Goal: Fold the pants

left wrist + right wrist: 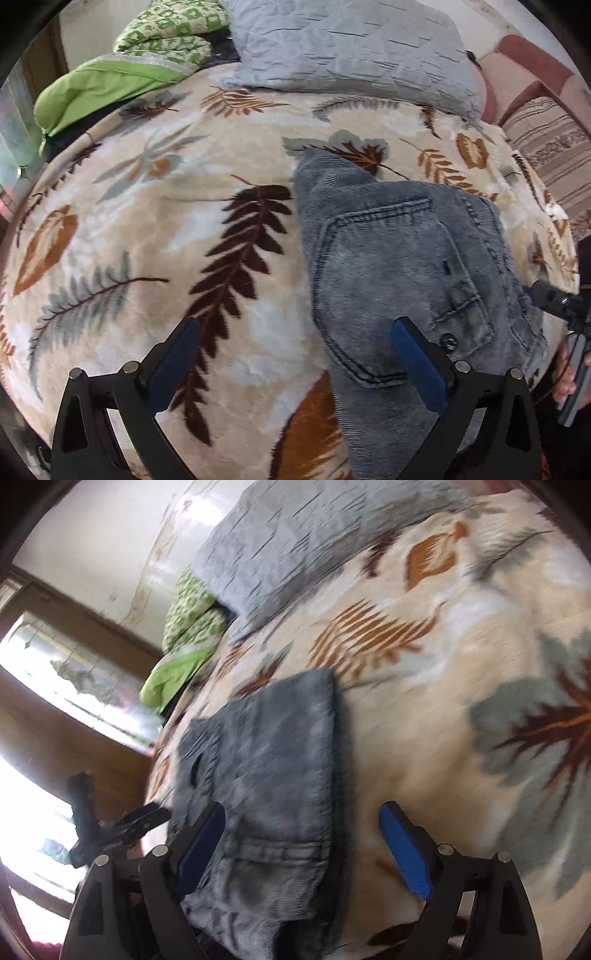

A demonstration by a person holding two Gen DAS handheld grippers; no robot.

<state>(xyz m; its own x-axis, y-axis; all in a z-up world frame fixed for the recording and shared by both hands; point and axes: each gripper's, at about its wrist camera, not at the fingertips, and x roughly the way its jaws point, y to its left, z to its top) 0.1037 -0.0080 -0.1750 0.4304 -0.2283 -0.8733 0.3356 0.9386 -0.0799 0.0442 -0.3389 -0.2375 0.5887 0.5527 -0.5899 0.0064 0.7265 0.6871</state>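
grey corduroy pants (399,258) folded on leaf-print blanket (147,221), no readable label

Daylight is blowing out the window (40,812) in the blurred right view, while the left view is staying sharper, both bending strongly at their dark edges.

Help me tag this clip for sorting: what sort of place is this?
Most likely a bedroom at home. The grey pants lie on a bed covered by a leaf-print blanket, with a grey quilted pillow and green bedding at its far end, and a window beside it.
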